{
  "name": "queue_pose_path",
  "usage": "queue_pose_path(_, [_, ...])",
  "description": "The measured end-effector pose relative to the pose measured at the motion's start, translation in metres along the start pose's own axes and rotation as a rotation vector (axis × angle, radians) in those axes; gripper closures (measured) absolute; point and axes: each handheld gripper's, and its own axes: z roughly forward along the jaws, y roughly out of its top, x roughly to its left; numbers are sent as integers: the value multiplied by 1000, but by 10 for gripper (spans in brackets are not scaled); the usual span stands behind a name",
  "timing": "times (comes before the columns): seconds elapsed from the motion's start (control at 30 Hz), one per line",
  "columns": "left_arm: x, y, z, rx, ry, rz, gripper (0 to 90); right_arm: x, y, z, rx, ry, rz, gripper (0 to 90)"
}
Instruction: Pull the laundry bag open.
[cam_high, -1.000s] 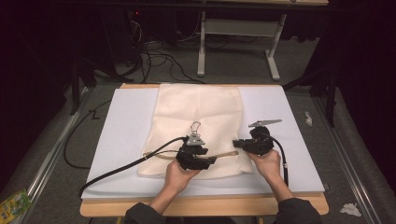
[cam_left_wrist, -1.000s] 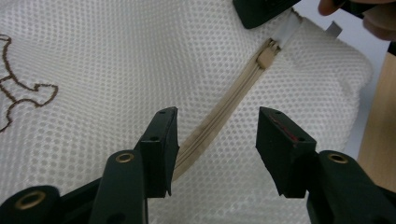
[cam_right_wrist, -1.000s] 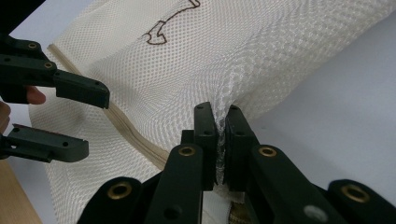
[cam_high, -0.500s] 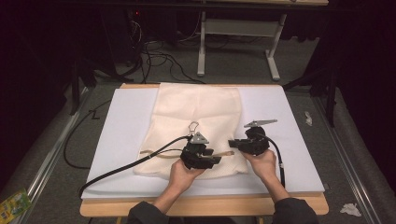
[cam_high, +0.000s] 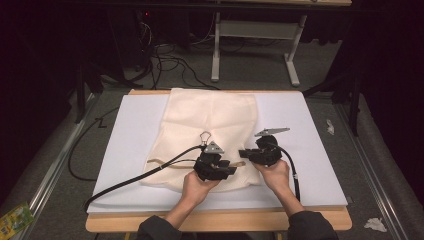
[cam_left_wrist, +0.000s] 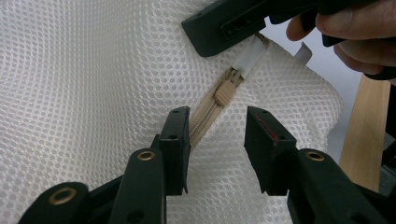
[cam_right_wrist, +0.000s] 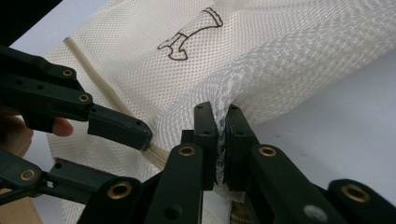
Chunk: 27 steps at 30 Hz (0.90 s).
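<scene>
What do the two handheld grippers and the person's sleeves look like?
Both the left gripper and the right gripper are black, with flat rectangular jaws and brass-coloured rivets. A red mark shows on one left pad. Each carries a grey three-cornered plate on top and trails a thick black cable. The person's sleeves are dark.

Cream mesh zip bag (cam_high: 212, 127) lies flat on the surface, its near edge pinched and lifted between the pads of the right hand-held gripper (cam_right_wrist: 220, 135), its tan zipper slider (cam_left_wrist: 224, 91) just ahead of the half-open left hand-held gripper (cam_left_wrist: 217, 123), untouched.
</scene>
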Motion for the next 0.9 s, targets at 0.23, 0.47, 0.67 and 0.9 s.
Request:
queue_pose_path(0.23, [0,-1,4,-4,1,-9,612,2,0,1,-11,9,5,874])
queue_pose_path(0.47, [1,-2,6,-13,-4,-12,618,3,-1,4,-27,26,12,874])
queue_pose_path(0.67, [2,-2,9,-25,-12,-21,632,6,0,5,-31,28,5,874])
queue_pose_path(0.9, [3,-2,11,-37,-19,-33,658,9,1,7,-35,28,3,874])
